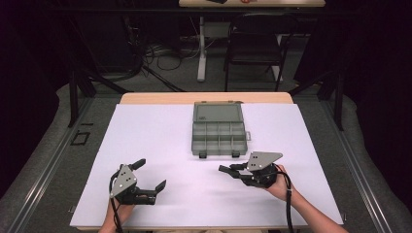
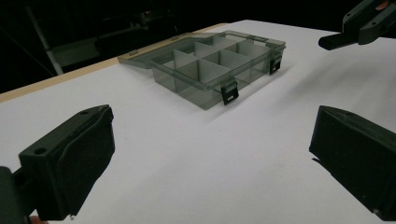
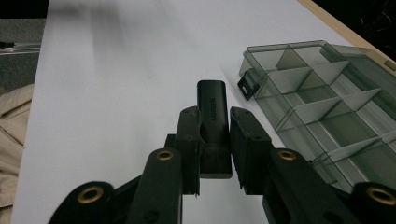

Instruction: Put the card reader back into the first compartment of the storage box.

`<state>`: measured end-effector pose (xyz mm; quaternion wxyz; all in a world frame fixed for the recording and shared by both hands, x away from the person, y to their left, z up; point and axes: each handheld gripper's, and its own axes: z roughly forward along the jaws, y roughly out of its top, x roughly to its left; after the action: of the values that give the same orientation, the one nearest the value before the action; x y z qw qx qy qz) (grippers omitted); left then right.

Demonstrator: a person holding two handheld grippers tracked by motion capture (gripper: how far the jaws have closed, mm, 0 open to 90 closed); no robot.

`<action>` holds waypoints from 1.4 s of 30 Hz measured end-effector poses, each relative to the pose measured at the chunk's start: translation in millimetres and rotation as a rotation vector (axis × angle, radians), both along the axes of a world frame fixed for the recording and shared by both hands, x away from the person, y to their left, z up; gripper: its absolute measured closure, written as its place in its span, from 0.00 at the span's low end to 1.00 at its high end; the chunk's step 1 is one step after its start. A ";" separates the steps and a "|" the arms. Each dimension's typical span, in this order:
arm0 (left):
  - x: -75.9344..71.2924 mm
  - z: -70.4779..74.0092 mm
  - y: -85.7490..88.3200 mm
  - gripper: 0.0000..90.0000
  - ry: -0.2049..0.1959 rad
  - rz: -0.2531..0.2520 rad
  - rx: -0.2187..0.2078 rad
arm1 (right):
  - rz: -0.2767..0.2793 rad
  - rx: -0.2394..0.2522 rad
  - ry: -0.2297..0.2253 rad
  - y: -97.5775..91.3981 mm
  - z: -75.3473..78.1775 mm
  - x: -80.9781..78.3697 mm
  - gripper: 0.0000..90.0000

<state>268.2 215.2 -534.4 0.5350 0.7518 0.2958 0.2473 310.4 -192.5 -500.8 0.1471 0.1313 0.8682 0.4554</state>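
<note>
Seemingly empty organizer box (image 1: 219,131) (lid open)

A white sheet (image 1: 145,145) is covering the light wooden table (image 1: 204,97), grey carpet (image 1: 43,160) is lying around it, and a black folding chair (image 1: 255,43) is standing beyond in dim light.

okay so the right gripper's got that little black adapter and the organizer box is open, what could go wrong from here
1. The right gripper pinches the black adapter only near its back end, so it might pivot or slip on the way.
2. The organizer box has narrow compartments; the adapter could catch on a divider.
3. The box sits loose on the white sheet; a nudge may shift it.
</note>
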 end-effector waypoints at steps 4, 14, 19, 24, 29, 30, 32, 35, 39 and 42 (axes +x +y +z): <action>0.3 -0.1 -0.1 0.00 0.000 0.000 0.000 | -0.009 -0.002 -0.003 -0.7 0.6 0.9 0.82; 1.2 -0.2 -0.4 0.00 0.003 -0.003 0.000 | -0.042 0.010 -0.025 -3.6 4.7 3.1 0.82; 1.6 -0.4 -0.9 0.00 0.003 -0.003 0.000 | -0.065 0.018 -0.040 -4.8 7.1 4.2 0.82; 1.7 -0.5 -0.3 0.00 0.003 0.000 -0.001 | -0.085 0.018 -0.043 -5.5 8.8 5.1 0.82; 1.6 0.0 0.4 0.00 0.001 -0.001 -0.003 | -0.104 0.024 -0.050 -6.4 11.1 8.0 0.82; 1.6 0.0 0.5 0.00 0.001 0.000 -0.007 | -0.106 0.024 -0.050 -6.3 11.5 8.9 0.82; 1.6 0.0 0.5 0.00 0.002 0.002 -0.005 | -0.111 0.023 -0.048 -5.8 12.0 11.1 0.82; 1.3 0.2 0.1 0.00 0.000 0.004 -0.006 | -0.120 0.013 -0.044 -4.9 11.8 13.1 0.82; 1.5 0.1 -0.6 0.00 0.001 0.001 -0.003 | -0.124 0.012 -0.048 -3.2 13.8 16.6 0.82; 2.1 -0.3 -0.5 0.00 0.002 0.006 -0.001 | -0.124 0.011 -0.048 -0.6 15.4 20.0 0.82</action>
<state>270.3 214.7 -534.6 0.5342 0.7510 0.2987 0.2479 330.4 -193.1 -485.4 0.1953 0.1749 0.8520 0.4532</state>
